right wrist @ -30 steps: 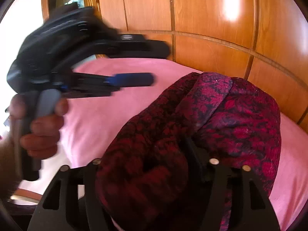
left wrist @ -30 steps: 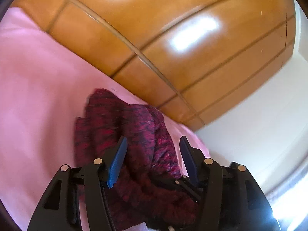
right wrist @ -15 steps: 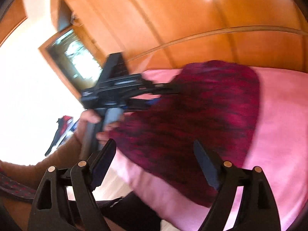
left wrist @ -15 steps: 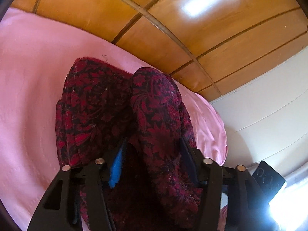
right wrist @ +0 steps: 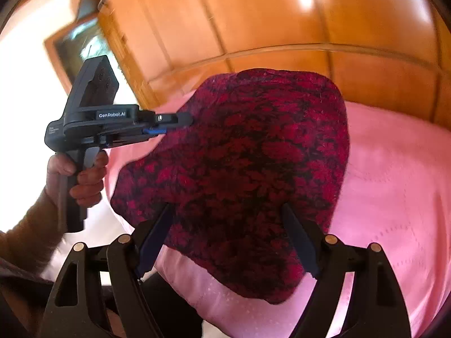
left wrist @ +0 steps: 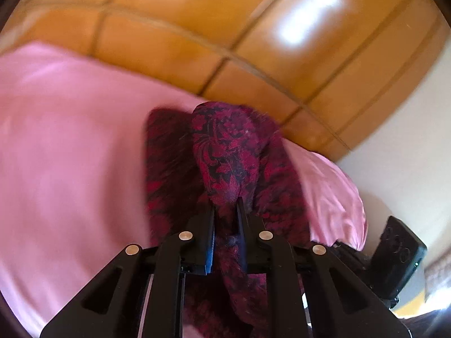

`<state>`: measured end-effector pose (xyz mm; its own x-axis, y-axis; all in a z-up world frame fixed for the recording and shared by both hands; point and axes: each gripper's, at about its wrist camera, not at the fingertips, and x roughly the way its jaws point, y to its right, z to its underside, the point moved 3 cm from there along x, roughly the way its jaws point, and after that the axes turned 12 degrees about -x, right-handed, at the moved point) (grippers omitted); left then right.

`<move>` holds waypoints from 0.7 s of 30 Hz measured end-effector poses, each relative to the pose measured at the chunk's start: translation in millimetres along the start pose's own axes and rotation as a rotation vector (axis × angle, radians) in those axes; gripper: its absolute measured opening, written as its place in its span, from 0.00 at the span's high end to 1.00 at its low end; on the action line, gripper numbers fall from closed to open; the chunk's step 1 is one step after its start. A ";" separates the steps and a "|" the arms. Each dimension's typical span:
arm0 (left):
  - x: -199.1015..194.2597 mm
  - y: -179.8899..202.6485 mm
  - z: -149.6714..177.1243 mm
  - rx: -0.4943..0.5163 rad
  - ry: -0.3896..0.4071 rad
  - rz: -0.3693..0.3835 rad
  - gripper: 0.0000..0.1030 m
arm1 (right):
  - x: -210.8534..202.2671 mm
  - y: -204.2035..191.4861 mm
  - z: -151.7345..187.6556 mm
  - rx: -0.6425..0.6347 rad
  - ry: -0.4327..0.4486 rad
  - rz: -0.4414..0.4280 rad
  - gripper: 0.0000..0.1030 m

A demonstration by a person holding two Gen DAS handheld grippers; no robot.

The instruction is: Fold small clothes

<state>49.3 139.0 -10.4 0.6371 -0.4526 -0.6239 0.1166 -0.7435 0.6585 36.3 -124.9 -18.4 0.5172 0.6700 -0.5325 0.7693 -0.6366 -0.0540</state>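
Observation:
A dark red and black patterned garment (left wrist: pixel 225 152) lies bunched on the pink bed sheet (left wrist: pixel 70 140). My left gripper (left wrist: pixel 225 207) is closing, and its pads pinch a raised fold of the cloth. In the right wrist view the garment (right wrist: pixel 253 155) spreads over the bed's near corner, and the left gripper (right wrist: pixel 180 121), held by a hand (right wrist: pixel 84 174), grips its far left edge. My right gripper (right wrist: pixel 228 208) stands wide over the garment's near edge, its jaws closing a little. The cloth lies between the fingers, but the pads do not press on it.
A glossy wooden headboard (left wrist: pixel 197 28) runs behind the bed, with a white wall (left wrist: pixel 394 169) to its right. A black device (left wrist: pixel 397 256) shows at the bed's right corner. A wood-framed opening (right wrist: pixel 76 39) is at the far left. The pink sheet (right wrist: pixel 394 183) extends right.
My left gripper has gone from wide apart to pinched on a fold of the garment. My right gripper let the bunched cloth go, drew back and opened wide.

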 end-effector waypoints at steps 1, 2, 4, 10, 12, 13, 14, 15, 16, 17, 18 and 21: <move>1.6 -11.1 5.7 -0.011 0.012 -0.054 0.96 | 6.3 -6.5 0.9 -0.024 -0.014 0.004 0.21; 7.5 -22.4 9.8 -0.012 0.027 -0.137 1.00 | 17.9 -12.5 2.1 -0.055 -0.034 0.017 0.19; 23.2 -57.7 22.7 -0.079 0.001 -0.284 1.00 | 31.1 -19.1 8.5 -0.111 -0.063 0.085 0.13; 7.6 -93.6 25.7 -0.276 0.048 -0.147 1.00 | 38.4 -13.6 9.1 -0.119 -0.095 0.126 0.13; -12.3 -86.9 14.7 -0.248 0.114 -0.117 1.00 | 34.4 -20.2 13.9 -0.138 -0.090 0.131 0.13; -21.9 -78.6 5.8 -0.210 0.140 -0.101 0.96 | 34.3 -23.9 14.7 -0.156 -0.092 0.136 0.13; -26.2 -71.6 -0.1 -0.192 0.148 -0.073 0.87 | 35.7 -25.4 14.4 -0.172 -0.096 0.145 0.13; -29.3 -61.5 -7.9 -0.178 0.154 -0.011 0.62 | 37.2 -25.1 14.4 -0.179 -0.099 0.153 0.13; -30.0 -54.1 -11.6 -0.168 0.161 0.031 0.47 | 37.7 -23.9 14.7 -0.171 -0.097 0.156 0.13; -27.8 -46.4 -14.9 -0.154 0.163 0.066 0.47 | 38.7 -22.2 12.7 -0.166 -0.096 0.156 0.13; -23.9 -38.0 -19.4 -0.137 0.149 0.098 0.47 | 38.7 -21.4 11.9 -0.160 -0.095 0.154 0.13; 4.9 -14.1 -30.4 -0.106 0.087 0.151 0.47 | 37.0 -20.3 11.2 -0.149 -0.092 0.155 0.13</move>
<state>74.0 162.2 -9.9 0.7162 -0.5073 -0.4793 0.0915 -0.6125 0.7851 35.6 -91.4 -46.5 0.6024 0.5263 -0.6001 0.7336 -0.6613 0.1565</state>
